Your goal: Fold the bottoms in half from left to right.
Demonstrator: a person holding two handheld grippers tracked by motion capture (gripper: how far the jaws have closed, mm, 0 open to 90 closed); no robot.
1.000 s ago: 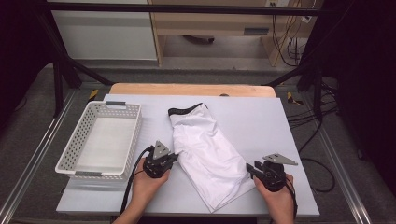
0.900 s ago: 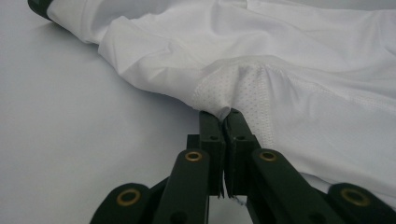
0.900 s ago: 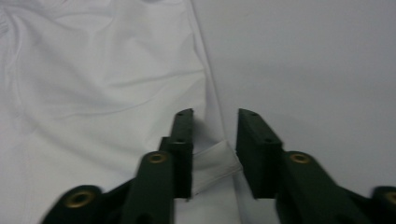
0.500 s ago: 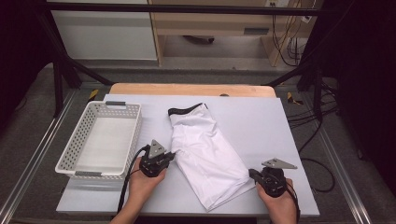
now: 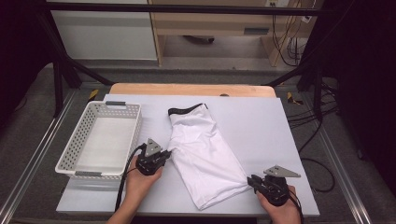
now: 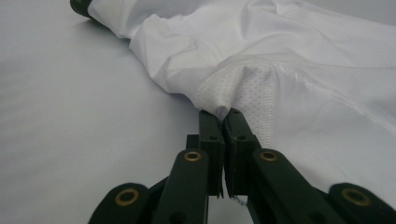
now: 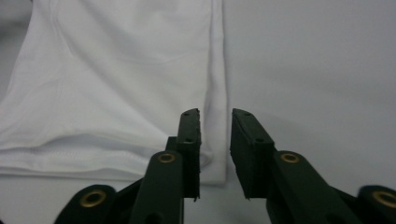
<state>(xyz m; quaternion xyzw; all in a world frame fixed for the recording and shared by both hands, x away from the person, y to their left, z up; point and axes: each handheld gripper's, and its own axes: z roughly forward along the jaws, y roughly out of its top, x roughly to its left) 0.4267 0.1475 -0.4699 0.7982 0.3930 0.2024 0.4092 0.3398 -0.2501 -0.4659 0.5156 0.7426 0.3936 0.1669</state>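
The white garment (image 5: 203, 154) lies flat on the desk (image 5: 261, 121). The left gripper (image 6: 223, 116) is clamped on a fold at its left edge. The right gripper (image 7: 215, 126), just beside its lower right corner, has jaws that have just been opening, with nothing pinched between them.

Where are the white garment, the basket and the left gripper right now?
white garment (image 5: 205, 151): high view, middle of the cloth.
basket (image 5: 78, 135): high view, left side wall.
left gripper (image 6: 223, 116): left gripper view, between its fingertips, pinching the garment's edge.
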